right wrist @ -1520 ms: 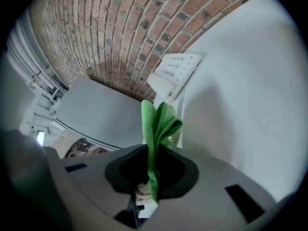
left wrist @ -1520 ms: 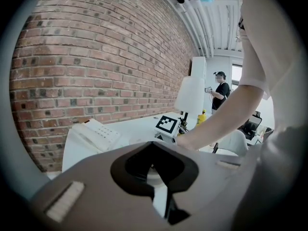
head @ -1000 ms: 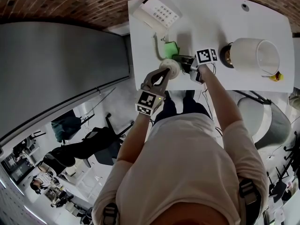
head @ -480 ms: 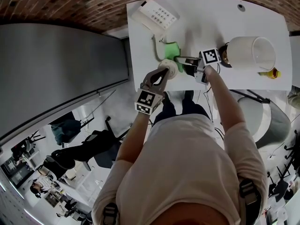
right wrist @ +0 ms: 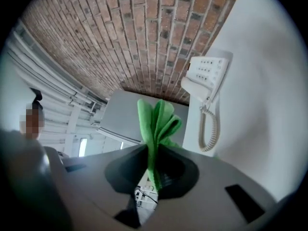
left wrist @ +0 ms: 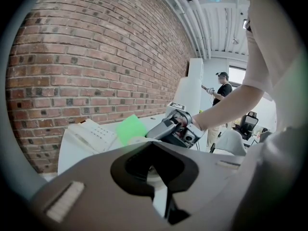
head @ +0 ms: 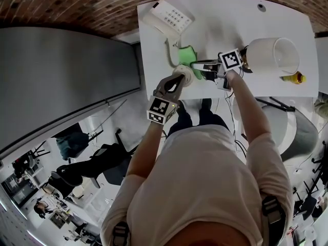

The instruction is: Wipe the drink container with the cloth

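Observation:
In the head view, my left gripper (head: 179, 81) is shut on a small cream drink container (head: 185, 74) at the near edge of the white desk (head: 225, 19). Beside it on the right, my right gripper (head: 199, 65) is shut on a green cloth (head: 186, 55), which hangs next to the container's far side. Whether cloth and container touch is unclear. The right gripper view shows the cloth (right wrist: 157, 124) bunched upright between the jaws. In the left gripper view the container's pale rim (left wrist: 138, 140) sits above the jaws, with the cloth (left wrist: 131, 128) beyond it.
A white desk phone (head: 169, 15) with a coiled cord (head: 168, 50) lies at the desk's far left. A large white tub (head: 271, 55) lies on its side at the right, with a yellow item (head: 296, 78) by it. A brick wall (head: 77, 4) runs behind the desk.
My right gripper and the green cloth have shifted slightly right and farther onto the desk. The left gripper keeps holding the container in the same place.

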The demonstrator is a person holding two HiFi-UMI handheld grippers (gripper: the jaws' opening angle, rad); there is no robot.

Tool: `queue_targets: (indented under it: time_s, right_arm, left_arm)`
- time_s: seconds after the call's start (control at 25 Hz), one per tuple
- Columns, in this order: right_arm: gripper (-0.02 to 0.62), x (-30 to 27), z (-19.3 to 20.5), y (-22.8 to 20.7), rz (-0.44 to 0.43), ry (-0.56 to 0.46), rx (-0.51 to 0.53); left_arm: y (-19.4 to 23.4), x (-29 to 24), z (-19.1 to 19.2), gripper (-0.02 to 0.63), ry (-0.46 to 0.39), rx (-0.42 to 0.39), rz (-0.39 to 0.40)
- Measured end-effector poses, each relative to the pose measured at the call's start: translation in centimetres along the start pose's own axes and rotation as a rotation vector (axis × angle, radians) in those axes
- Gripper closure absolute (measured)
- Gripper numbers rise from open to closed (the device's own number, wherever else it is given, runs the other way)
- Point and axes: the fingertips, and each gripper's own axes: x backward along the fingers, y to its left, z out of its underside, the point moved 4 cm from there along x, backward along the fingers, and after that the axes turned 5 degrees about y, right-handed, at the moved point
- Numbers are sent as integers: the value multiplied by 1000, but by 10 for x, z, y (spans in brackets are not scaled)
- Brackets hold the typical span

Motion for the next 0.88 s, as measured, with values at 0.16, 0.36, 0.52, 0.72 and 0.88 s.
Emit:
queue_targets:
  time_s: [0.16,0.36,0.52,0.72,0.88]
  right_arm:
    - [543,5,4,-1,31,-43,27]
    - [543,23,23,-17,112,-152,6]
    - [543,37,47,-41,215,-215,-54]
    - [543,39,73,-64,332,-199,-96]
    - [543,32,83,-79,401,-174,-108]
  left_arm:
    - [0,0,-1,600,2,4,2]
    - [0,1,0,600,11,2,5]
    - [1,1,0,600,13,-5,13]
    - [0,0,1,600,5,-21,7]
    - [1,-1,1,600,-3,-22,7]
